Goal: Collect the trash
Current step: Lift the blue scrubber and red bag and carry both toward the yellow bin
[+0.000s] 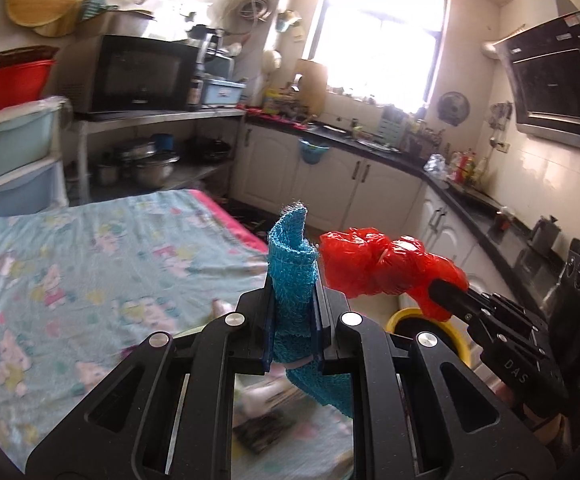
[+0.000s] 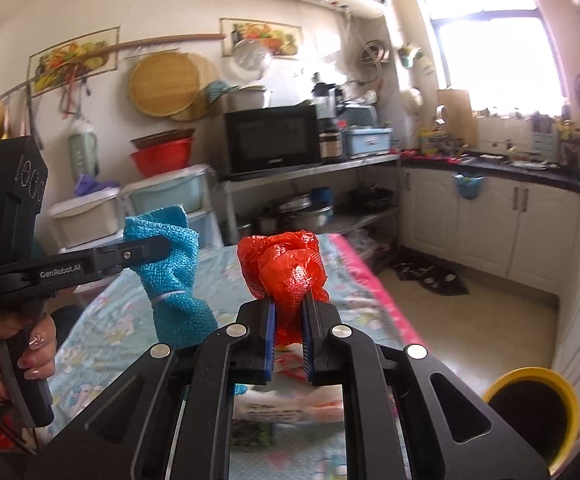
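Left wrist: left gripper [image 1: 293, 296] fingers clenched on blue rag [image 1: 292, 264], soft, light, limp, best pinched mid-fold; raised over tabletop [image 1: 69, 248]. Yellow bin [image 1: 456, 330] below right, contents hidden

Right wrist: right gripper [image 2: 290, 312] fingers clamped on red bag [image 2: 283, 266], crinkly, weightless, slippery, gripped at bunched neck. Bin [image 2: 570, 396] looks dark inside, contents unclear

Surface: we see a table [image 1: 69, 248] under a light blue cartoon-print cloth [image 2: 354, 280] with a pink edge.
On it: blurred wrappers [image 2: 285, 408].
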A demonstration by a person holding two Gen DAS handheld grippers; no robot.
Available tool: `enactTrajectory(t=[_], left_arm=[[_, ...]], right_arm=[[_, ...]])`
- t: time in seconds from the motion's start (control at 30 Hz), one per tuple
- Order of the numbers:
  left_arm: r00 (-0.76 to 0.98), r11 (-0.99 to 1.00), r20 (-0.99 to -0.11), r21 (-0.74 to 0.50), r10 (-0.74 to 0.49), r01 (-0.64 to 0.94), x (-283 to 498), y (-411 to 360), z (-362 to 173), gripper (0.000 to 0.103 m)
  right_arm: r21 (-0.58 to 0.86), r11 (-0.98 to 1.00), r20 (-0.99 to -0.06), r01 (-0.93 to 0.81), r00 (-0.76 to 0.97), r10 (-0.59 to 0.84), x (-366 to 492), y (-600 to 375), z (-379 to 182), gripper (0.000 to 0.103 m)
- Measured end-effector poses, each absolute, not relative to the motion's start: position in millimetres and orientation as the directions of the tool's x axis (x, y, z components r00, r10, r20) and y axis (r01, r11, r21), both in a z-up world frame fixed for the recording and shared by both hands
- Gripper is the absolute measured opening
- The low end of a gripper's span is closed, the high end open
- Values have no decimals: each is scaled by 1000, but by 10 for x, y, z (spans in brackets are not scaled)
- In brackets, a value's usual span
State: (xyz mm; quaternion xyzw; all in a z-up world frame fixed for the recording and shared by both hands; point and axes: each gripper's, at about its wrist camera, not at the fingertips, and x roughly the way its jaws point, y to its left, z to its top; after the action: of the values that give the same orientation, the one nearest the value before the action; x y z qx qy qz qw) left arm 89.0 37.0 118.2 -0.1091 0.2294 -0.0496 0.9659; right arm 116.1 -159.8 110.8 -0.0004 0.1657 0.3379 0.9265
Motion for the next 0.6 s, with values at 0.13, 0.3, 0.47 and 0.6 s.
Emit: enactTrajectory(t=[0.13, 0.3, 0.47, 0.6], left_arm=[[887, 967, -419, -236, -192, 98, 1108, 162, 1224, 9], [881, 958, -405, -242, -245, 155, 1390, -141, 1276, 9], [876, 951, -393, -239, -278, 195, 1618, -414, 1313, 9], [867, 942, -391, -251, -309, 222, 1815, -620, 1298, 9]], right_arm=[[100, 816, -293, -570, 766, 572, 1209, -1877, 1157, 10], [105, 860, -280, -499, 815, 507, 1294, -2201, 1195, 10], [110, 905, -279, -411, 861, 425, 1389, -2559, 1183, 10], [110, 935, -284, -338, 890, 355, 1461, -2815, 1174, 10]])
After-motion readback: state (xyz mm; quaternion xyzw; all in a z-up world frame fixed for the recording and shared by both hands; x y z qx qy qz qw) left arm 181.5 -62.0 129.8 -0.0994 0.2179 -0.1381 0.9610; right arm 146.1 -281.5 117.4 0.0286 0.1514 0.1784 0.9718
